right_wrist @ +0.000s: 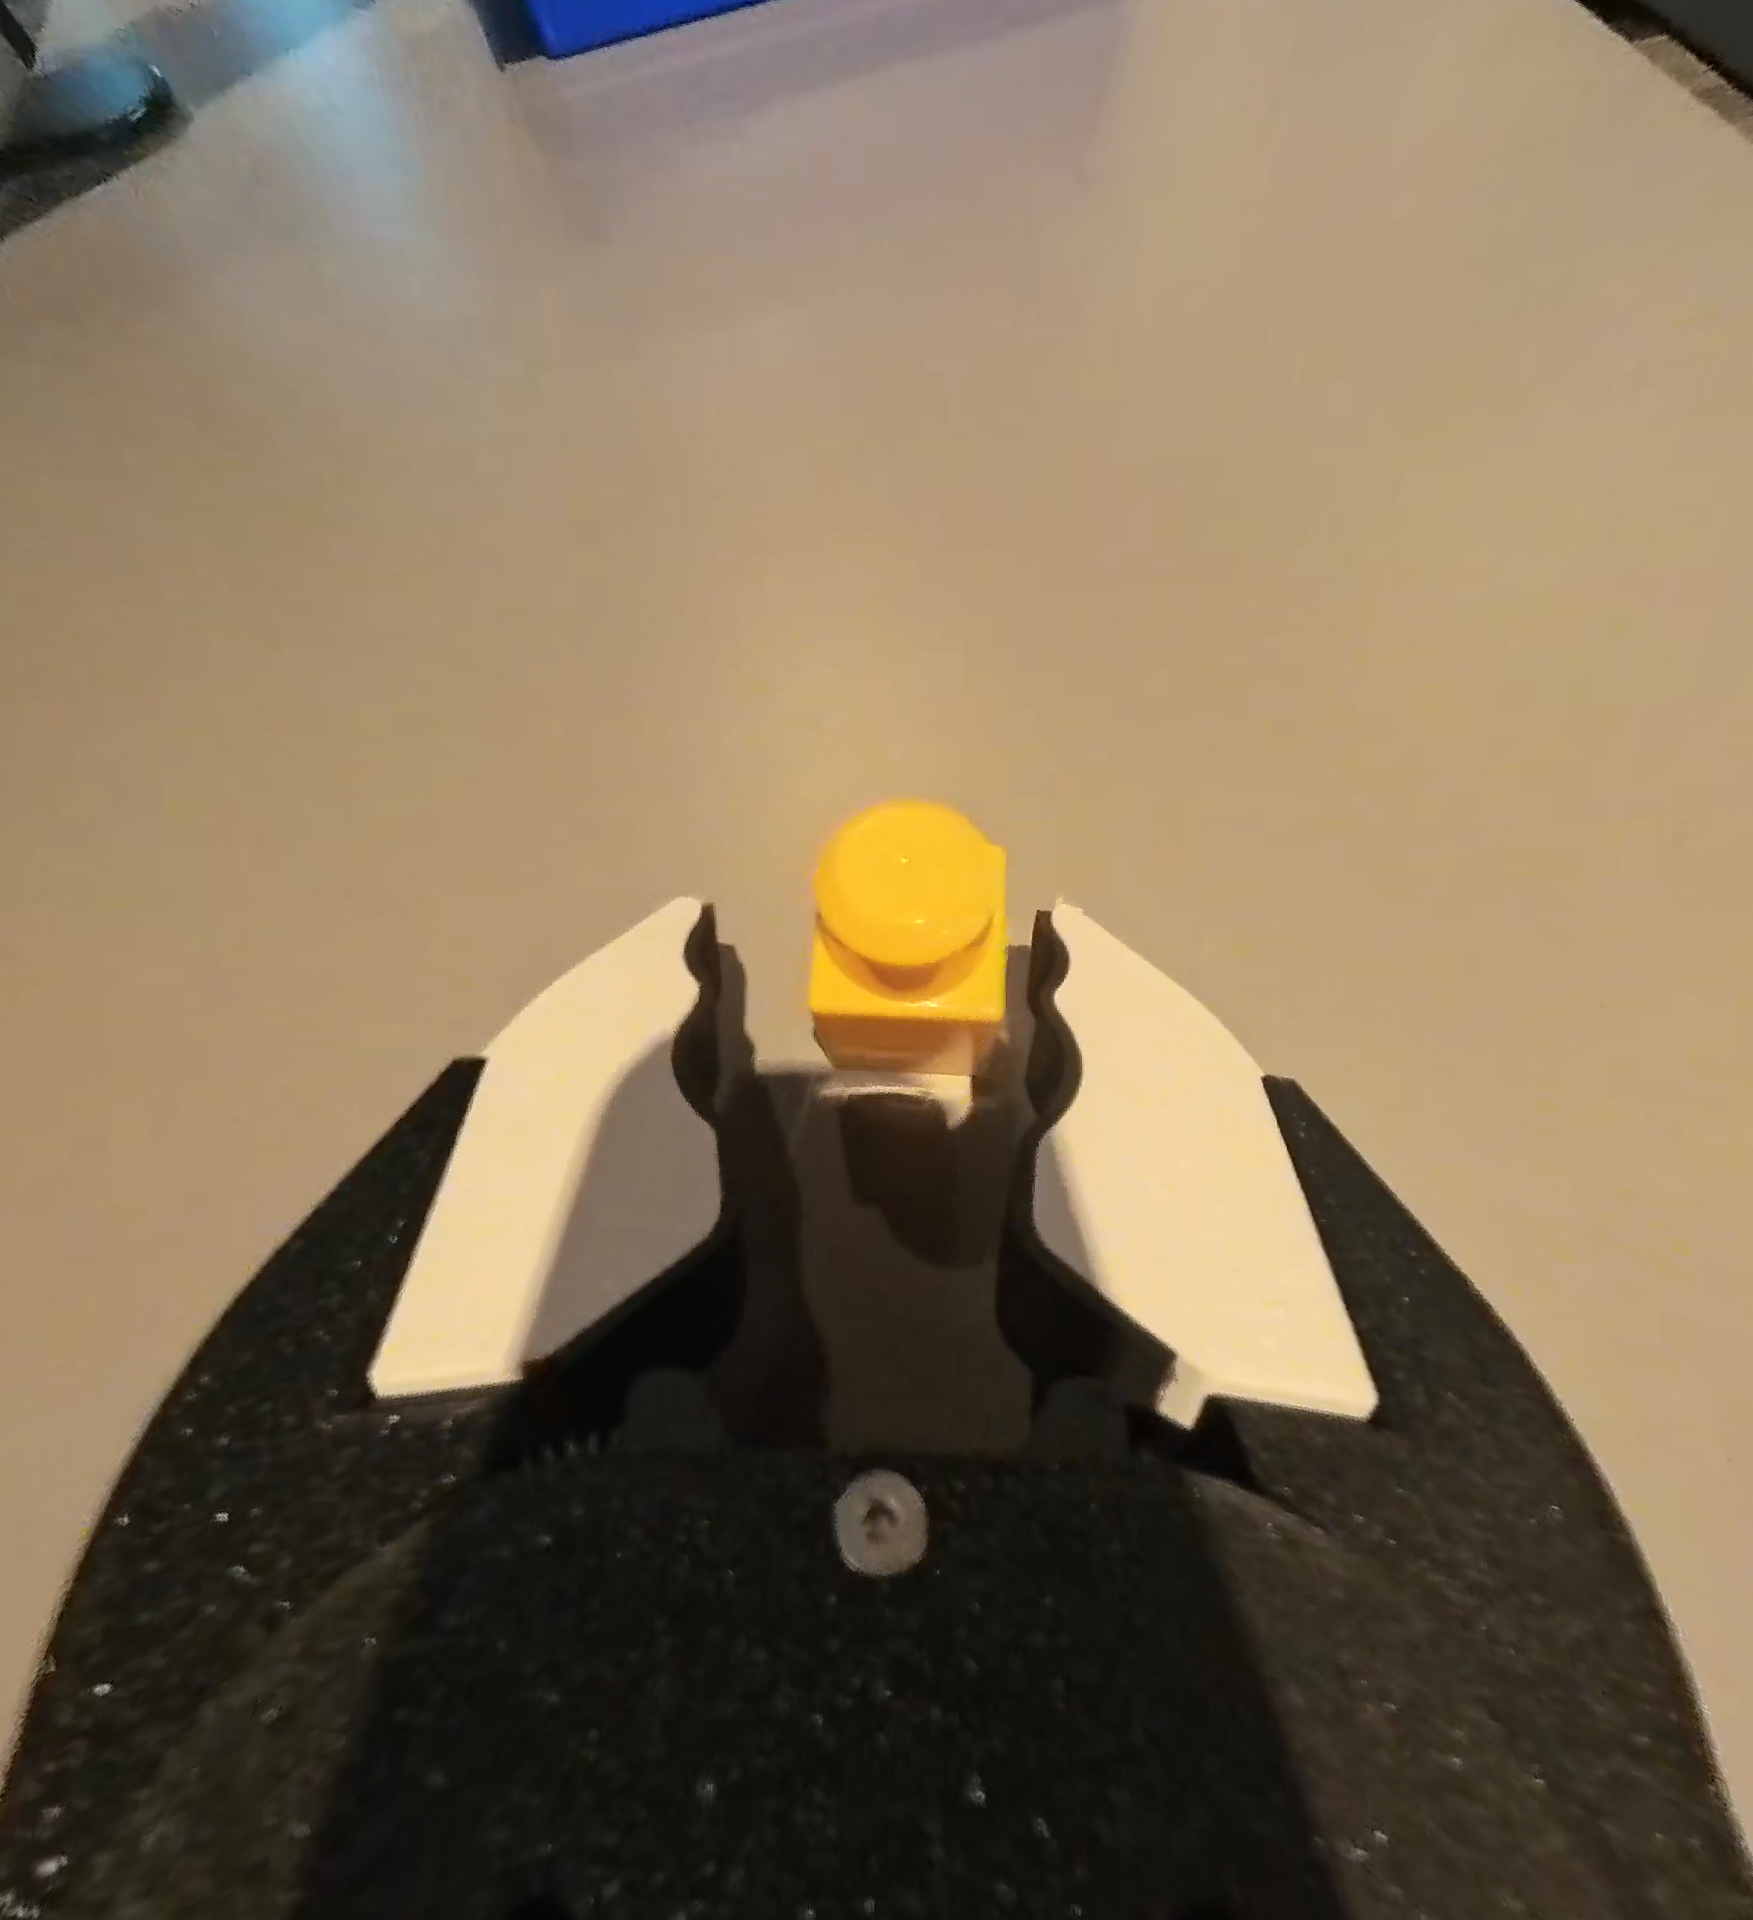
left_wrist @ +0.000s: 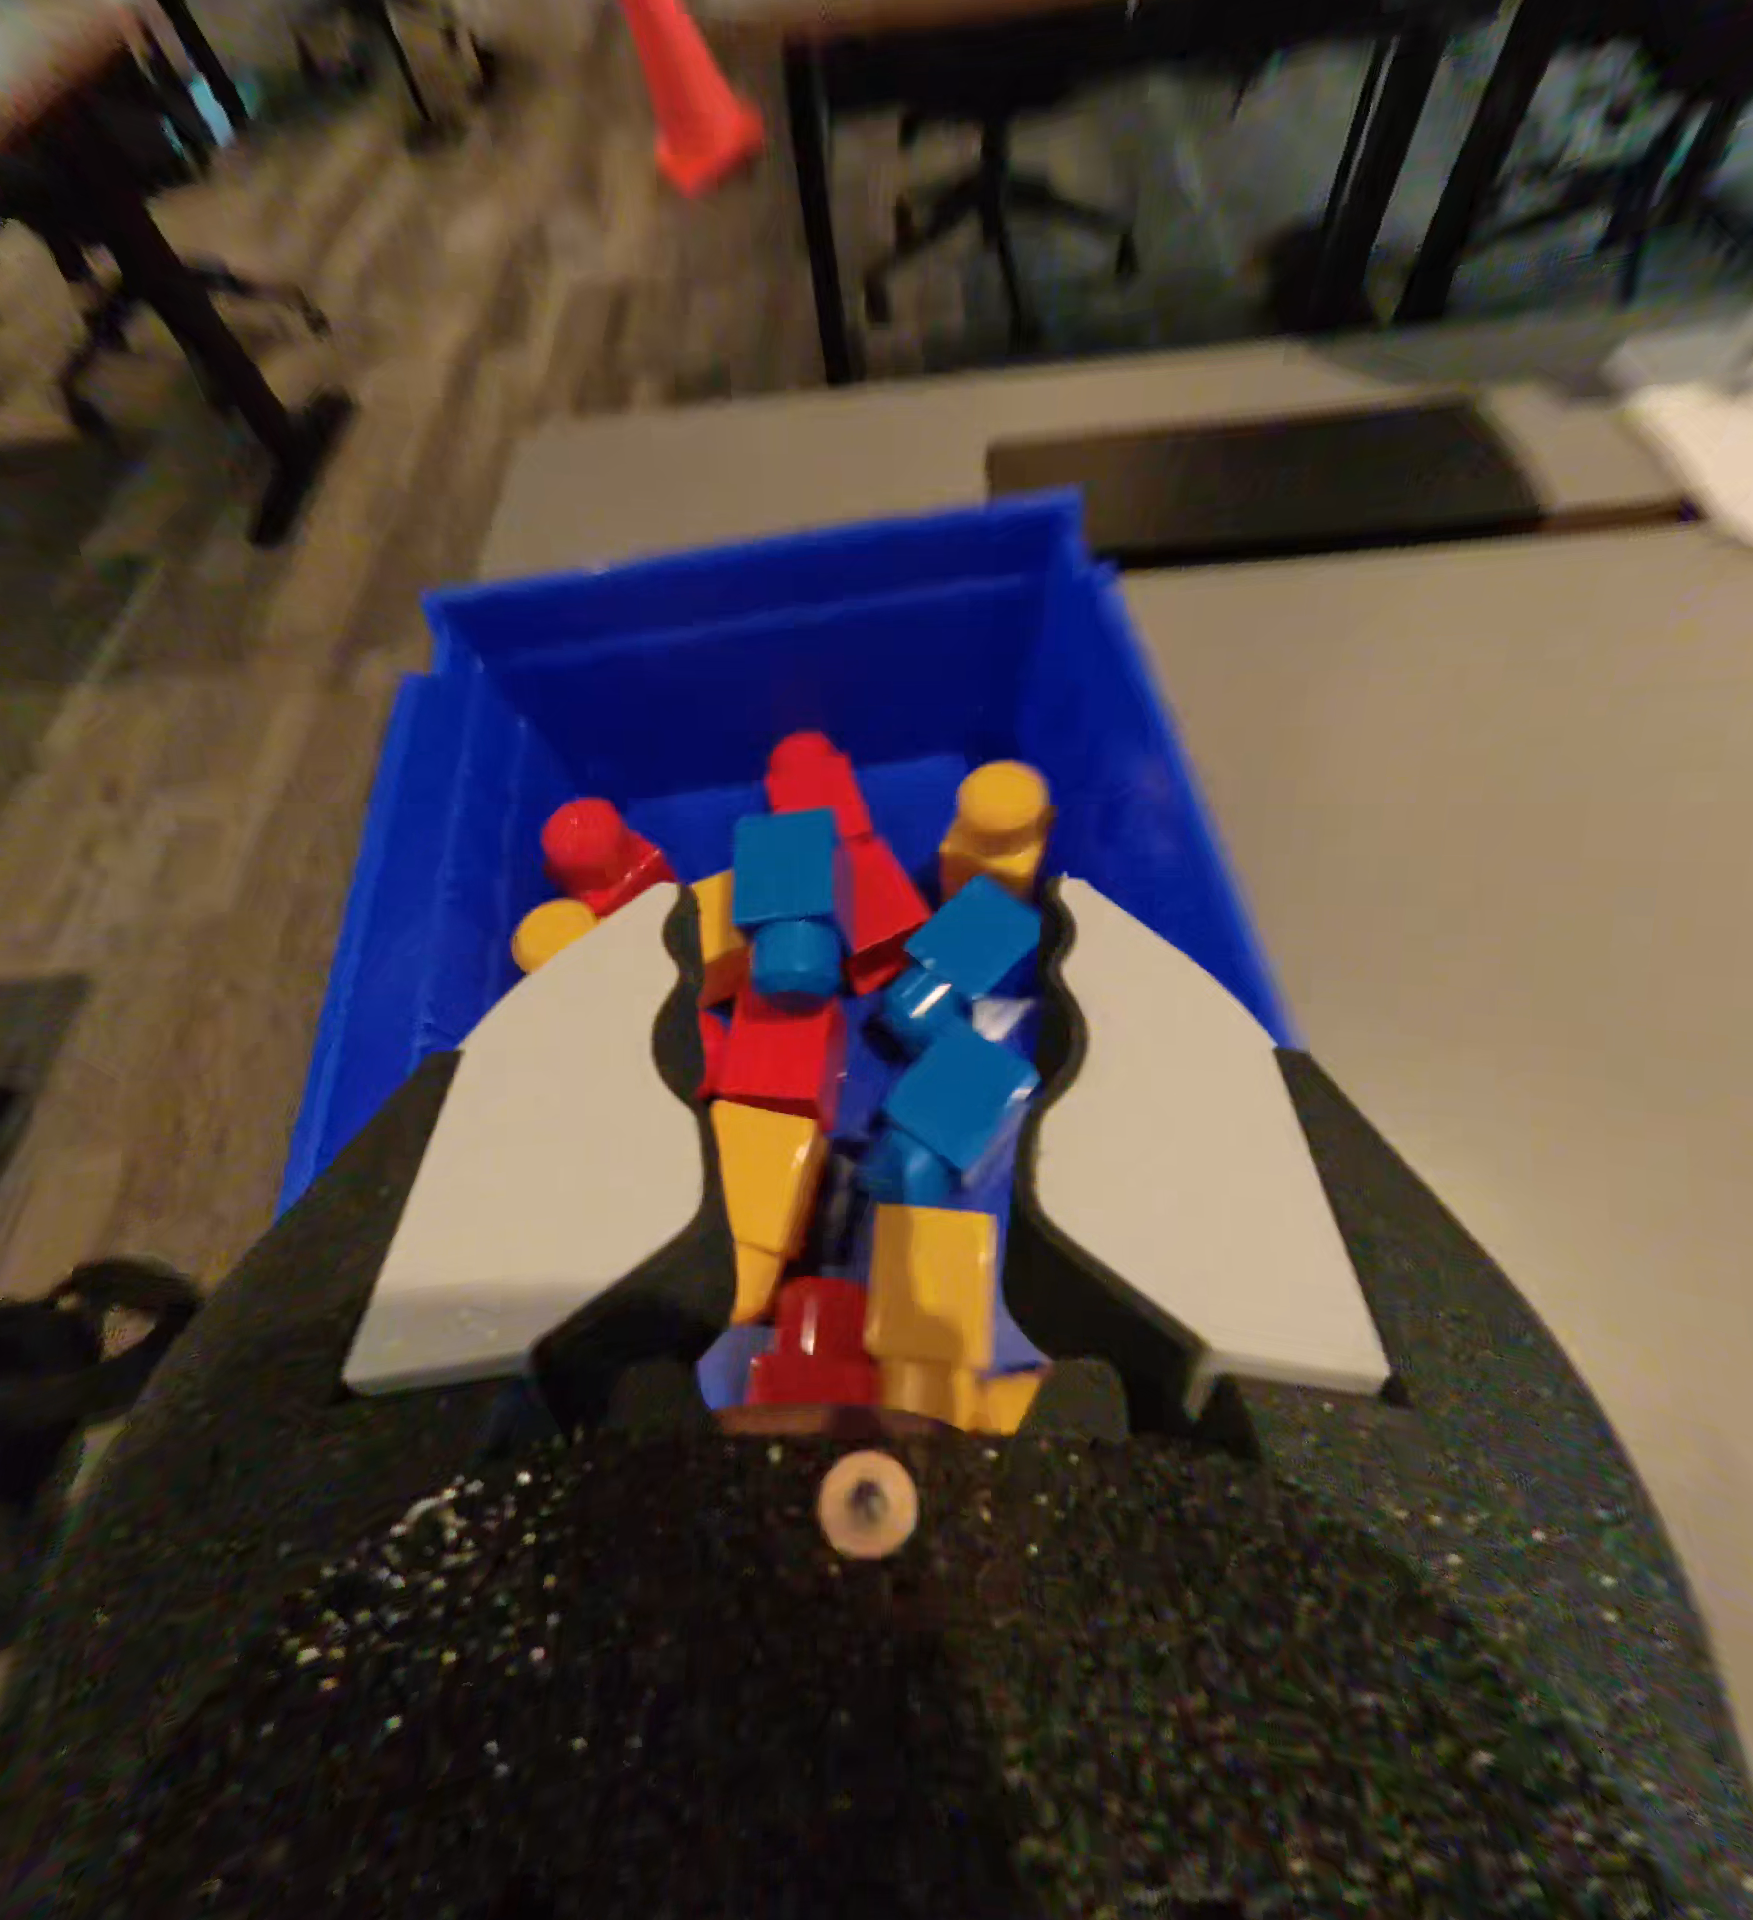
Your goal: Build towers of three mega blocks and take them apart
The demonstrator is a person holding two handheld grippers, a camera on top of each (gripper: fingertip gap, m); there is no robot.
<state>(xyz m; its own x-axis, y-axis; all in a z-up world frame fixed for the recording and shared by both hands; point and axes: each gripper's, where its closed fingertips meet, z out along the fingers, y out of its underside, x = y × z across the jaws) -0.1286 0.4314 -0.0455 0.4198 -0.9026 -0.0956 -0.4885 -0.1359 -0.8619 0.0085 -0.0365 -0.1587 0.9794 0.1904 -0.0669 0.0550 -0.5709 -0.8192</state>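
A blue bin point(left_wrist: 1111, 727) holds several loose red, yellow and blue mega blocks, among them a blue block point(left_wrist: 784, 868), a red block point(left_wrist: 778, 1055) and a yellow block point(left_wrist: 929, 1283). My left gripper point(left_wrist: 864, 888) is open and empty, hovering over the pile with its fingers above the bin. In the right wrist view a yellow block point(right_wrist: 908, 935) stands upright, stud up, on the beige table point(right_wrist: 851, 416). My right gripper point(right_wrist: 874, 909) is open with its fingers on either side of this block. There is a gap on the left side, and the right finger is close to the block.
The bin stands at the table's left edge, with wood floor point(left_wrist: 176, 831) beyond. A corner of the bin also shows in the right wrist view point(right_wrist: 623, 26). A dark mat point(left_wrist: 1267, 478) and a white object point(left_wrist: 1745, 447) lie at the back right. An orange cone point(left_wrist: 695, 104) and black table legs stand on the floor. About 50 centimeters separates my left fingertips from my right. The white object point(left_wrist: 1745, 447) lies around 35 centimeters away from my right fingertips.
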